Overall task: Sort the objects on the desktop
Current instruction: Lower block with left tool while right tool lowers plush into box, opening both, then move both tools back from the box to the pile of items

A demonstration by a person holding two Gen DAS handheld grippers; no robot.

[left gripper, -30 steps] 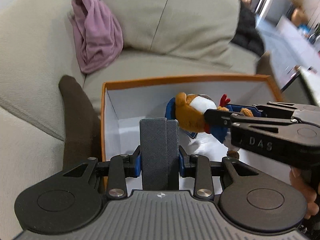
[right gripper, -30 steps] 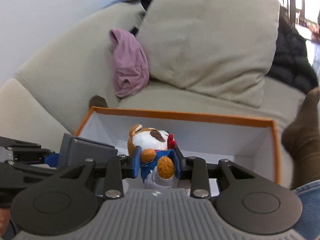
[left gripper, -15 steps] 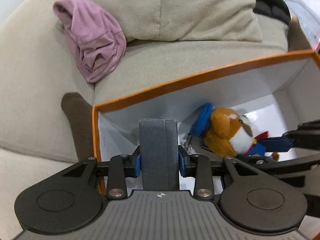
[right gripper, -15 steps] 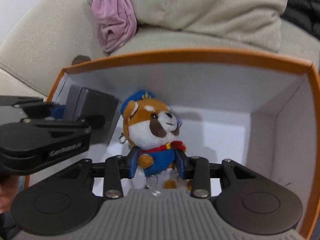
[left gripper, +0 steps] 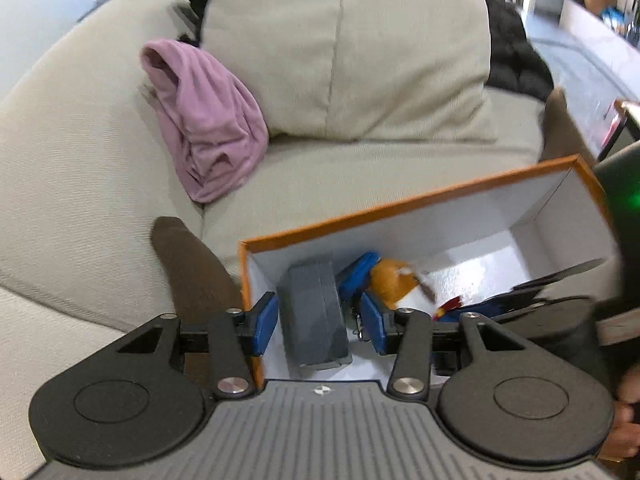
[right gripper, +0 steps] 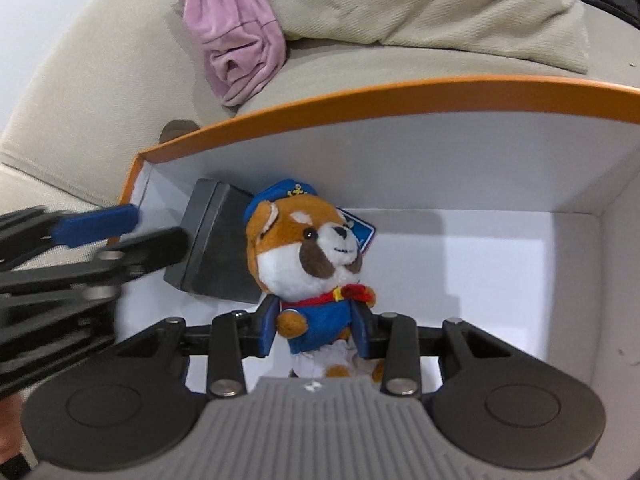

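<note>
A dark grey case [left gripper: 314, 312] lies in the left corner of the orange-rimmed white box [left gripper: 400, 206]. My left gripper [left gripper: 319, 322] is open, its blue pads apart from the case's sides. It also shows in the right wrist view [right gripper: 218, 240]. A plush dog with a blue cap and blue jacket [right gripper: 310, 264] lies in the box next to the case. My right gripper [right gripper: 316, 330] is shut on the plush's body. The plush also shows in the left wrist view [left gripper: 400, 284].
The box [right gripper: 360, 102] sits on a beige sofa [left gripper: 80, 152]. A pink cloth [left gripper: 208, 132] and a beige cushion [left gripper: 340, 48] lie behind it. A brown-socked foot [left gripper: 188, 272] is left of the box, another [left gripper: 560, 124] far right.
My left gripper has opened and let go of the grey case, which now rests in the box corner. My right gripper has lowered the plush deeper into the box.
</note>
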